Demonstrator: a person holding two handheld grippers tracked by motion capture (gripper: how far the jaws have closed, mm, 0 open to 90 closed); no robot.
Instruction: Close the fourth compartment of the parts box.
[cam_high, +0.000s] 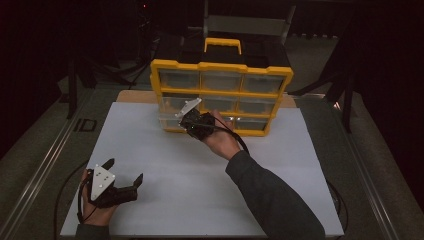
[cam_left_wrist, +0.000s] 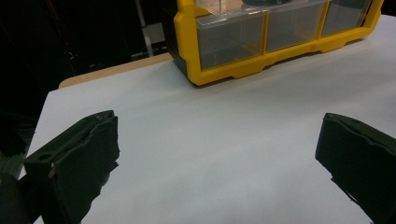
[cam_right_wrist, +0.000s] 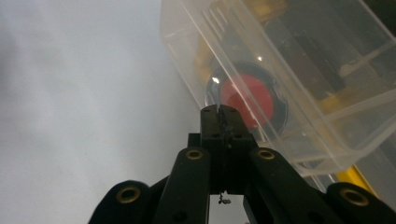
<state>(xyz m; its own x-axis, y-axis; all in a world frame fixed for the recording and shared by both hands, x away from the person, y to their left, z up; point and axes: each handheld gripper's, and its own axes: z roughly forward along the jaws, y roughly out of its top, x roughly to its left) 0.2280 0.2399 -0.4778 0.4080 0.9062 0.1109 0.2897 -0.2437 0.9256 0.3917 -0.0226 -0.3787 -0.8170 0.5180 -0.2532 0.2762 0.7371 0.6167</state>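
Observation:
A yellow organiser with clear drawers and a yellow top handle stands at the far edge of the white board. My right gripper is at its bottom-left drawer. In the right gripper view the jaws are pressed together on the front edge of that clear drawer, which sticks out of the yellow frame. Inside the drawer lies a round red thing in a dark ring. My left gripper rests low at the board's near left, open and holding nothing. The organiser lies far ahead of it.
The white board lies on a wooden tabletop flanked by metal rails. Dark stands and cables crowd the background behind the organiser. A wide bare stretch of board lies between the two grippers.

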